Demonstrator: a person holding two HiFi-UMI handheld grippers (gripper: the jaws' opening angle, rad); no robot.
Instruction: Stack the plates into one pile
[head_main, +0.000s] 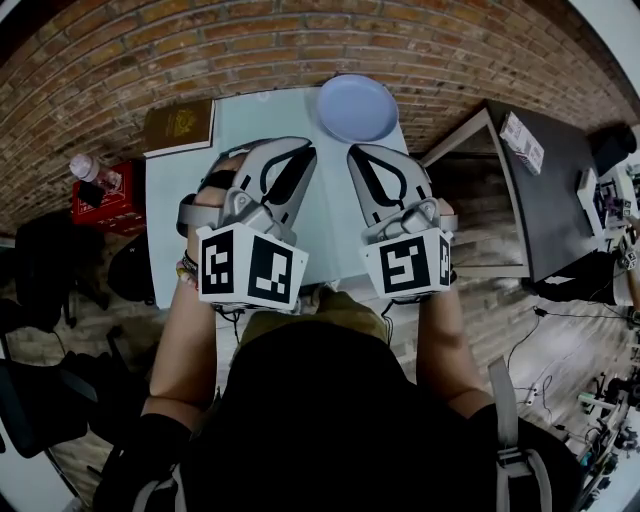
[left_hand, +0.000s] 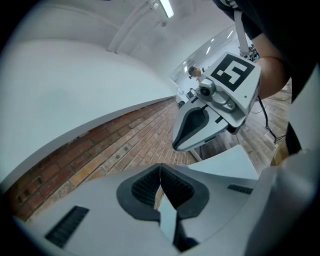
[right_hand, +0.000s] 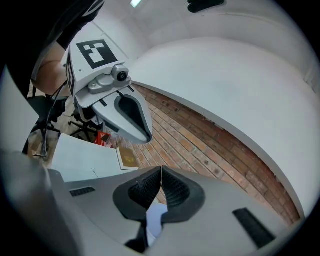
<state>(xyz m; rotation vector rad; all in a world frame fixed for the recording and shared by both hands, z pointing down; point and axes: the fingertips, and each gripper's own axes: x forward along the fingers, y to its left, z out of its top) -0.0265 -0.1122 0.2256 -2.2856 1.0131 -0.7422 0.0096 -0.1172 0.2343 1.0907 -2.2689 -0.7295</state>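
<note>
leftmost, a brown book (head_main: 180, 125) lies at the far corner of the pale table (head_main: 270, 115). next, the left gripper (left_hand: 160, 166) hangs above the table, its jaws pressed tip to tip with nothing between them. beside it, the right gripper (right_hand: 161, 169) is likewise closed and empty. a lavender plate (head_main: 357, 108) sits at the table's far edge by the brick wall (head_main: 420, 50), just ahead of the right gripper's tips.

The left gripper (head_main: 298, 152) and right gripper (head_main: 360, 156) hid much of the table (head_main: 250, 115). Whether the plate (head_main: 357, 108) was one or several could not be told.
</note>
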